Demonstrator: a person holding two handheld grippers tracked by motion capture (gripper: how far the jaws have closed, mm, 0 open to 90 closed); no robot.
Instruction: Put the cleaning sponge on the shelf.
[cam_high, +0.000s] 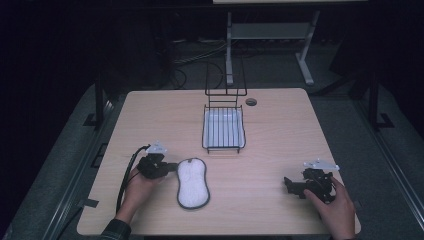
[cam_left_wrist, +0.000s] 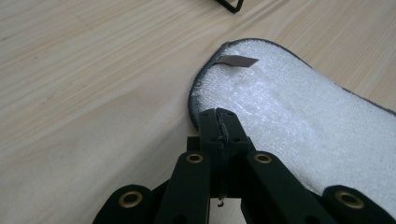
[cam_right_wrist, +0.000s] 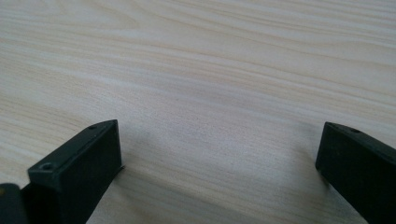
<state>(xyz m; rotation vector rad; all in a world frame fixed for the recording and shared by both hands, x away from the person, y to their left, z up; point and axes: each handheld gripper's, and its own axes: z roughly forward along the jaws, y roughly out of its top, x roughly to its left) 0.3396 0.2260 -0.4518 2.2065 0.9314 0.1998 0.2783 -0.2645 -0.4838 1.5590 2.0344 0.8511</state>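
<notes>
My left gripper (cam_high: 167, 167) sits at the near left part of the table (cam_high: 280, 125), its jaws pressed together with nothing pinched between them. In the left gripper view the tips (cam_left_wrist: 219, 122) meet right at the dark bound edge of the white pad (cam_left_wrist: 299, 116), at its rounded end; I cannot tell whether they touch the edging or stop just short of it. The pad (cam_high: 192, 183) lies flat on the wood, long and rounded with a slight waist, running from near my left gripper toward the near edge of the table. A small grey tag (cam_left_wrist: 238, 60) lies on the fleece close to the rounded end.

My right gripper (cam_high: 289, 184) rests low at the near right corner, well apart from the pad. Its jaws are spread wide, and in the right gripper view there is bare wood grain between them (cam_right_wrist: 210, 154).

Behind the pad, toward the middle of the table, stands the wire rack (cam_high: 223, 129) with a white tray (cam_high: 223, 116) under its bars and a taller wire frame at its back. A corner of the rack's black wire shows at the top of the left gripper view (cam_left_wrist: 231, 5). There is open wood between pad and rack, a broad bare stretch between pad and right gripper, and free surface to the left of my left hand (cam_high: 137, 192) up to the table's edge. A small round hole (cam_high: 251, 102) sits near the far edge, right of the rack.
</notes>
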